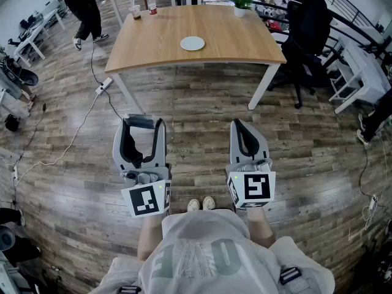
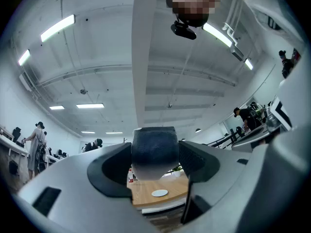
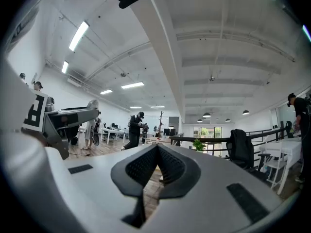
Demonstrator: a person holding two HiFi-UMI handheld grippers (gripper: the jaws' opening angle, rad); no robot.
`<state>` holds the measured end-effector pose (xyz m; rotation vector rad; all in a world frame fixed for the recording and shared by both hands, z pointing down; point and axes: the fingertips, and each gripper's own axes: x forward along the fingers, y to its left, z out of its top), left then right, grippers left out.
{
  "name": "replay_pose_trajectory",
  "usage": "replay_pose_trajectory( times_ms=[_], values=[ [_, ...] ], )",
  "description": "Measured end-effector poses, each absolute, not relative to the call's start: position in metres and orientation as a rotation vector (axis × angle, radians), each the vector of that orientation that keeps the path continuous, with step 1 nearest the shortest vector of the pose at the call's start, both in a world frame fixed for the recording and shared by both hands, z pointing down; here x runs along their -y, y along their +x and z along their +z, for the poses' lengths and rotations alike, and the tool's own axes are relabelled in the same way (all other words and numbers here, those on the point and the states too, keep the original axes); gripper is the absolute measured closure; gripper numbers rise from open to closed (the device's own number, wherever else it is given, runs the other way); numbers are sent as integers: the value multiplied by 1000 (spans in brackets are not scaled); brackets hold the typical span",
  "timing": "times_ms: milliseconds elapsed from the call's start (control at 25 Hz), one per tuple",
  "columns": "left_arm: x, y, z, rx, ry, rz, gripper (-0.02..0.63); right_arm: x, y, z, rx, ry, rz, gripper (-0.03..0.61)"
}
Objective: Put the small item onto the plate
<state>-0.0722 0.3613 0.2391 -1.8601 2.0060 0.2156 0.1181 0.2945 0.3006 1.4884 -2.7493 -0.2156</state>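
Note:
A small white plate (image 1: 192, 43) lies near the middle of a wooden table (image 1: 153, 45) across the floor from me; the same plate (image 2: 159, 193) also shows in the left gripper view. My left gripper (image 1: 142, 127) is held low over the floor, well short of the table. Its jaws stand wide around a small item (image 2: 154, 152), dark on top and pale below, which fills the gap between the pads. My right gripper (image 1: 244, 129) hangs beside it with its jaws together and nothing in them; in its own view, the right gripper (image 3: 156, 164) points toward the table.
A cup (image 1: 135, 11), a bottle (image 1: 152, 5) and a potted plant (image 1: 239, 2) stand at the table's far edge. A black office chair (image 1: 306, 35) is at its right. A power strip (image 1: 105, 84) and cable lie on the floor at left. A person (image 1: 86, 8) walks at back left.

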Motion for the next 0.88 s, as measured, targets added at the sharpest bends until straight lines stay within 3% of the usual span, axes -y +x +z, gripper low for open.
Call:
replay_pose_trajectory(
  times_ms=[880],
  values=[
    [-329, -54, 259, -2065, -1839, 214, 308, -253, 150, 339, 2788, 1376, -202, 560]
  ],
)
